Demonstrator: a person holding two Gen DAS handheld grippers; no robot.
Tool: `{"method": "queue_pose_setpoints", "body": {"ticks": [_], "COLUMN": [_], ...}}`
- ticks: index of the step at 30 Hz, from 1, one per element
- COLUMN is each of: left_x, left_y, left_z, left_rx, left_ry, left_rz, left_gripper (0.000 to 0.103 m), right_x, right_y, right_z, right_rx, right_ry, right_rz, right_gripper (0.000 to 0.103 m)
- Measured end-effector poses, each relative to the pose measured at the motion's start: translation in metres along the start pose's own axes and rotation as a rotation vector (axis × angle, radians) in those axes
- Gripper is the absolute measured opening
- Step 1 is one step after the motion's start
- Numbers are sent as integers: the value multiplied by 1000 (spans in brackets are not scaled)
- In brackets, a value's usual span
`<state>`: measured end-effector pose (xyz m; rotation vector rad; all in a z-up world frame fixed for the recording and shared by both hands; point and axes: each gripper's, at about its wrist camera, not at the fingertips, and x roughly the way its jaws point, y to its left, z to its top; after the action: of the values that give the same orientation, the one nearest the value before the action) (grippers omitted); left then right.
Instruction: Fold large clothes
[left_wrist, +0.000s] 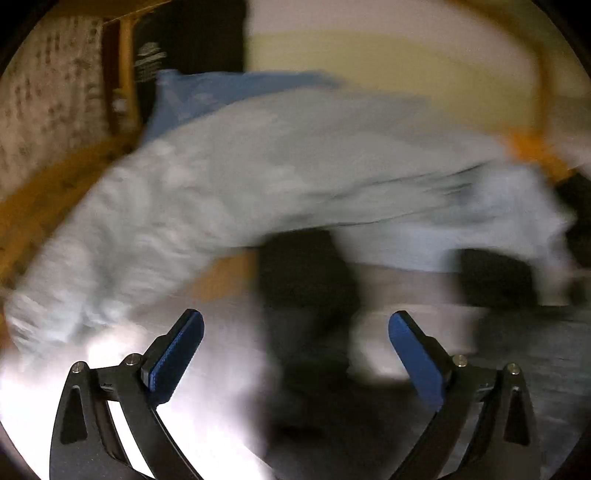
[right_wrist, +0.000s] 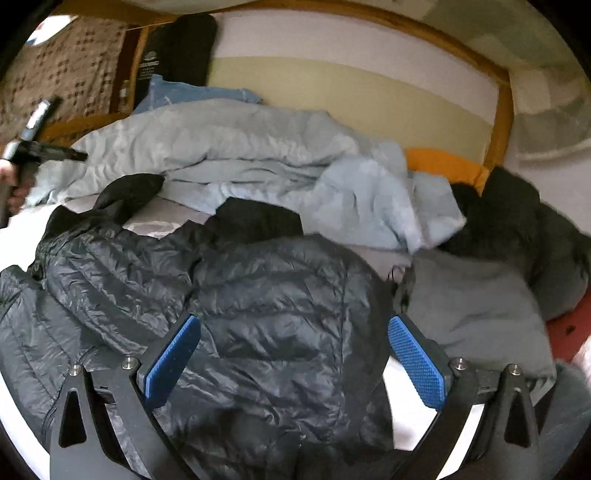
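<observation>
Dark quilted jacket (right_wrist: 258, 314) fills the centre and lower left of the right view, between the spread, empty right gripper (right_wrist: 294, 338); left view is motion-blurred, left gripper (left_wrist: 295, 334) likewise spread, holding nothing.

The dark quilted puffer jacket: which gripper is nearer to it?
Right. The right gripper hangs open directly over the dark quilted puffer jacket; the left gripper is off beyond its far-left edge.
</observation>
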<state>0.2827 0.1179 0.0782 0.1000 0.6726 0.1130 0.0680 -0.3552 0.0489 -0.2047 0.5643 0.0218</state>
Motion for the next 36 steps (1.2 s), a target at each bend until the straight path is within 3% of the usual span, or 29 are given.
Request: {"method": "queue_pose_setpoints", "body": {"ticks": [1, 2, 4, 6, 7, 10, 13, 15, 16, 17, 18, 19, 23, 27, 29, 33, 36], "left_x": [22, 43, 83, 115, 129, 154, 163, 170, 173, 173, 172, 159, 93, 17, -15, -80, -125], "left_y": [4, 10, 23, 30, 32, 37, 43, 44, 46, 46, 49, 50, 60, 97, 114, 134, 128], "left_z": [5, 8, 10, 7, 4, -4, -9, -10, -11, -13, -10, -11, 1, 4, 4, 3, -2], "left_rx": [8, -12, -98, -162, -193, -307, -420, -450, -460, -469, -470, -452, -291, -270, -260, -133, -65], "left_ry": [18, 53, 153, 229, 257, 328, 324, 334, 339, 337, 327, 274, 81, -45, -91, -143, -226], "left_rz": [85, 83, -60, -186, -219, -201, -310, -346, -370, -406, -440, -454, -321, -196, -159, -48, -47], "left_gripper": [97, 95, 93, 90, 87, 75, 74, 66, 45, 1, 1, 1, 1, 1, 1, 1, 1], "right_x": [-2, -5, -8, -5, -2, 5, 10, 11, 11, 13, 13, 11, 0, 0, -4, -17, -26], "right_y": [-5, -9, -21, -31, -35, -39, -33, -28, -26, -24, -24, -24, -38, -40, -41, -43, -42], "right_z": [-3, -5, -10, -11, -12, -13, -13, -15, -17, -16, -16, -14, -9, -11, -10, -8, -8], "right_rx": [17, 29, 37, 38, 47, 61, 22, -12, -31, -41, -44, -34, 52, 63, 81, 124, 134], "right_ry": [-24, -52, -79, -57, -41, -7, 15, 16, 18, 20, 21, 10, -23, 2, 1, -36, -36], "right_rz": [-48, -100, -196, -221, -229, -230, -220, -220, -226, -235, -263, -293, -292, -299, -293, -303, -285], "right_gripper": [102, 102, 102, 102, 102, 102, 102, 102, 102, 102, 102, 102, 102, 102, 102, 102, 102]}}
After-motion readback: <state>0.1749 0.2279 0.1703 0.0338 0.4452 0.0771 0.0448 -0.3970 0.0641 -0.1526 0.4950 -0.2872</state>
